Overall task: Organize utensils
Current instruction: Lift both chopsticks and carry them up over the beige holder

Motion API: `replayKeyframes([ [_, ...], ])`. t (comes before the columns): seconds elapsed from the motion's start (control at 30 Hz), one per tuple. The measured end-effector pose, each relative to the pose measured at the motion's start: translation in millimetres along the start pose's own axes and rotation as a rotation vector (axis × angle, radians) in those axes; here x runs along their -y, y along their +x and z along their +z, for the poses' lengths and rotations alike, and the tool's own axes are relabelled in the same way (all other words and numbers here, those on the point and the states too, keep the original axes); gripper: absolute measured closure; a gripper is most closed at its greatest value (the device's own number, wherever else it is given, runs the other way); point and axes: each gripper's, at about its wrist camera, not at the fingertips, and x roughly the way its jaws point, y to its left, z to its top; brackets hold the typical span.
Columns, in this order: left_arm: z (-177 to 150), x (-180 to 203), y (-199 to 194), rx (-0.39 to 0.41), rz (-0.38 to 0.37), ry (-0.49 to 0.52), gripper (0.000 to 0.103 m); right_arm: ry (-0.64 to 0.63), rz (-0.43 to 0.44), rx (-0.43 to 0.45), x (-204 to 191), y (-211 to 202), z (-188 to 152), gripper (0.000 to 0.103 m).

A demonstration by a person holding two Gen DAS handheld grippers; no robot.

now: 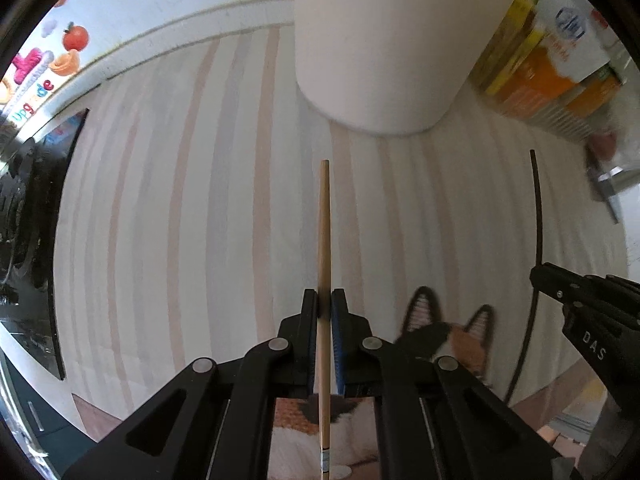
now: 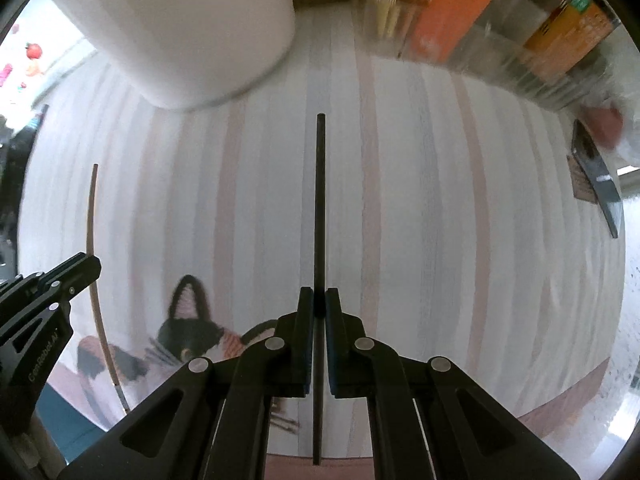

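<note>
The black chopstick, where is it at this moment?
The black chopstick is clamped in the right gripper, pointing toward the white container; the left wrist view shows it at the right.

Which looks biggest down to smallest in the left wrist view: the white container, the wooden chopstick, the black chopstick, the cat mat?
1. White container, by far the largest.
2. Wooden chopstick and black chopstick: similar length; the wooden one, held in the left gripper, sits nearer the camera, so unranked.
3. Cat mat: mostly hidden, size unsure.
</note>
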Motion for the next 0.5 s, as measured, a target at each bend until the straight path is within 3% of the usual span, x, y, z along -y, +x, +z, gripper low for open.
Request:
replayKeyframes([
  [0.5, 4, -9, -97, 0.253, -0.049, -0.064, 0.099, -0.024, 0.065, 0.303, 11, -102, -16, 0.097],
])
